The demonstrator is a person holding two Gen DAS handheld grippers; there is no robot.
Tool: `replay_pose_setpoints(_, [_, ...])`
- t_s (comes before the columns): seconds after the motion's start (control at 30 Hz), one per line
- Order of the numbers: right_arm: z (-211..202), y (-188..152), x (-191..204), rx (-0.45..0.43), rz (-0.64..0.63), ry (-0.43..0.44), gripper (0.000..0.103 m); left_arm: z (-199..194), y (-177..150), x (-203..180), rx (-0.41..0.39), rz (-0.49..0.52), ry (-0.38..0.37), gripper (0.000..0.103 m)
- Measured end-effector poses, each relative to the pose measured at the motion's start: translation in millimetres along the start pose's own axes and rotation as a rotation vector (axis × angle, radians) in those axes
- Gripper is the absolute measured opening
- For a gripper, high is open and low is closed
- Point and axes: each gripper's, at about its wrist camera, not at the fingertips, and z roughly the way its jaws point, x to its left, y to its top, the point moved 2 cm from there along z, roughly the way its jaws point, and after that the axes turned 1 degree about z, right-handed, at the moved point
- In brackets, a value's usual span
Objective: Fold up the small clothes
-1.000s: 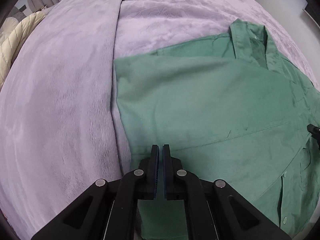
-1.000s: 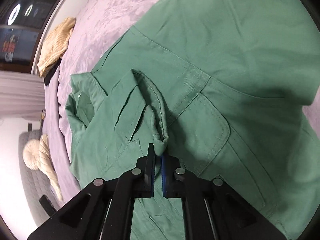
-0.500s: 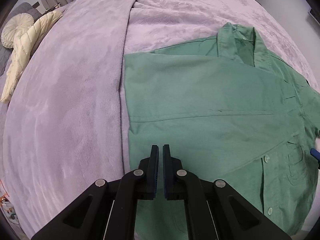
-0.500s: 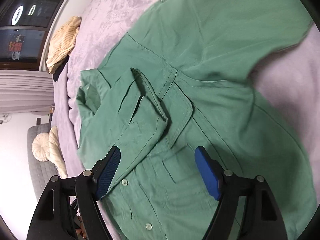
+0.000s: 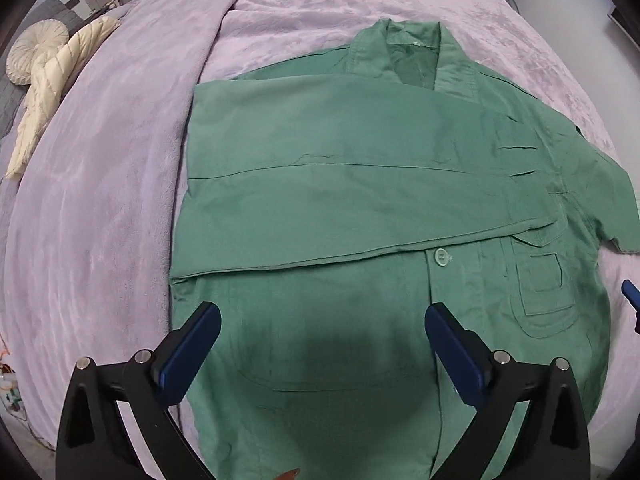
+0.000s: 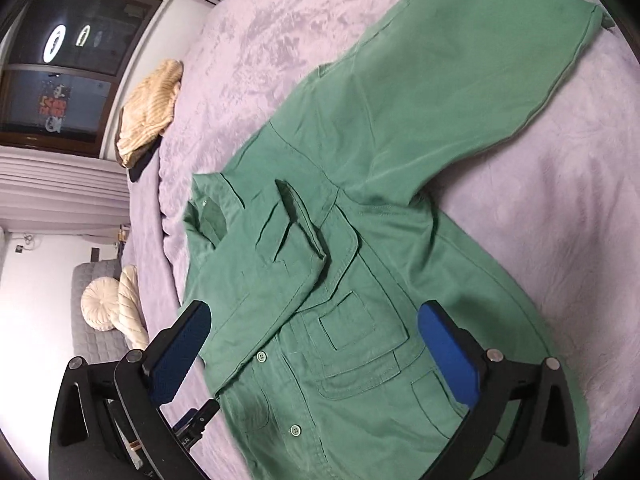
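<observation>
Left hand-held gripper (image 5: pixel 322 344) and right hand-held gripper (image 6: pixel 314 344) just opened wide, empty; I expect released sleeve fold (image 5: pixel 360 184) on shirt (image 6: pixel 400 240) may slip open ahead.

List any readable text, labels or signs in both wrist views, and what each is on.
Nothing reads clearly.
Window: glowing coloured signs or reflections in the glass, too blurred to read.
Green shirt: small pale tag inside the collar, too small to read.
Black part below the right gripper: faint white marking, unreadable.
</observation>
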Motion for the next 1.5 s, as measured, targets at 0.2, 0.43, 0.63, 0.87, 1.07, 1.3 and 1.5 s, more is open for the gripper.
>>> replay_pose_setpoints(0.2, [-8.7,13.5,-6.7,0.018,-0.005,0.040,0.103,-11.5,15.3,-32.2,-0.031,0.042,0.029,0.102])
replay_pose_setpoints(0.43, [-33.3,39.0,-35.5,-0.021,0.075,0.090,0.103,-5.2,35.8,-78.4,-0.027,0.100,0.037,0.102])
replay_pose_setpoints(0.63, [-61.9,64.6,-93.2,-0.091,0.233,0.151,0.103,3.8,39.6,-127.0,0.001,0.155,0.001,0.102])
replay_pose_setpoints(0.87, [-77.0,89.0,-147.6,-0.125,0.324,0.154,0.103,24.9,38.4,-179.3,0.052,0.230,-0.042,0.102])
replay_pose_setpoints(1.07, [-86.5,122.5,-178.8,-0.173,0.332,0.151,0.103,31.8,43.1,-217.1,0.023,0.281,-0.040,0.102])
replay_pose_setpoints(1.3, [-88.3,177.5,-207.0,-0.246,0.375,0.203,0.103,46.3,51.4,-253.1,0.040,0.287,-0.077,0.102])
replay_pose_setpoints(1.5, [-89.8,217.9,-216.9,-0.292,0.347,0.178,0.103,47.5,59.3,-277.3,0.007,0.287,-0.106,0.102])
